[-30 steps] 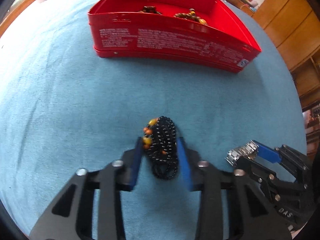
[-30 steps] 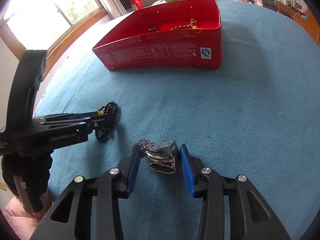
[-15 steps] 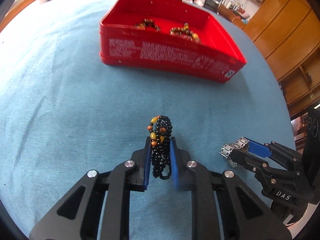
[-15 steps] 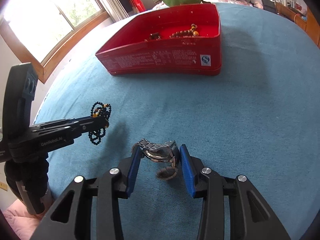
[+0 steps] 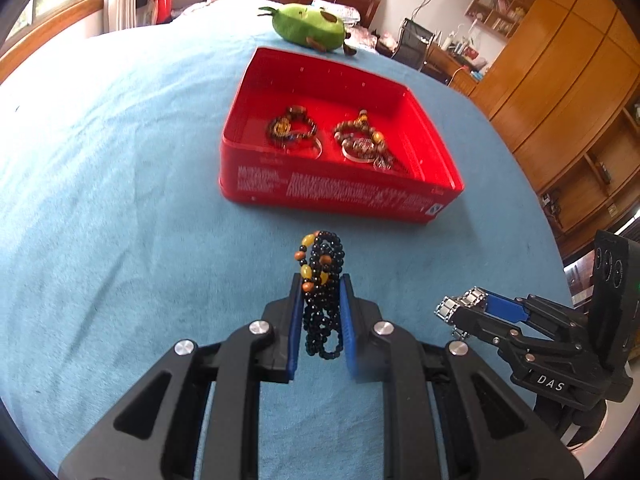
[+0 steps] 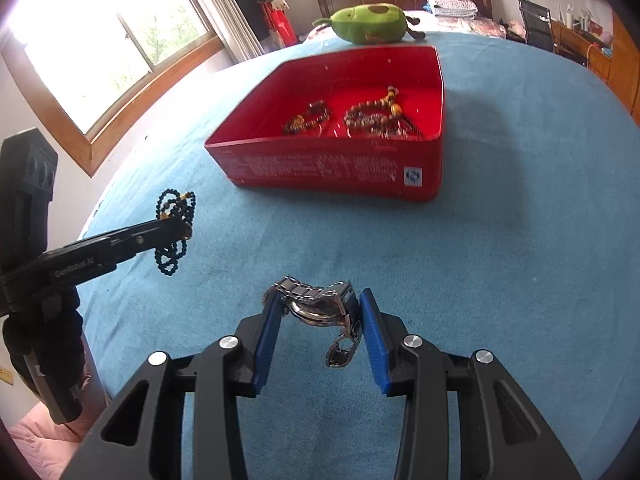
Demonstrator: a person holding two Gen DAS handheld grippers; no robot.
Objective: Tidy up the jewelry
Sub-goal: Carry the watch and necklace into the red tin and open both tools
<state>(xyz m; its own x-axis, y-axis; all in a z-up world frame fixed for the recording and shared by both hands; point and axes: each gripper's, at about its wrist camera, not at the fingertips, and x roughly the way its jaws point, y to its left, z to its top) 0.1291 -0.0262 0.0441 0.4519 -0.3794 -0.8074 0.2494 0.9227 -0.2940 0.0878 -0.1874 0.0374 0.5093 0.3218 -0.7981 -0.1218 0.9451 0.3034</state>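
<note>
red tin (image 5: 336, 194) ahead, plush (image 5: 310, 28) beyond — possibly avocado

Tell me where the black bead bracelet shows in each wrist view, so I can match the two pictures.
Left wrist view: the black bead bracelet is at centre, lower half, clamped between the left gripper fingers.
Right wrist view: it is at the left edge, mid-height, dangling from the left gripper seen side-on.
Shared landmark: the red tin, beyond the bracelet in both views.

Red tin (image 5: 320, 196), blue cloth (image 5: 120, 200), black bracelet (image 5: 322, 280) — amber, seemingly orange beads.
</note>
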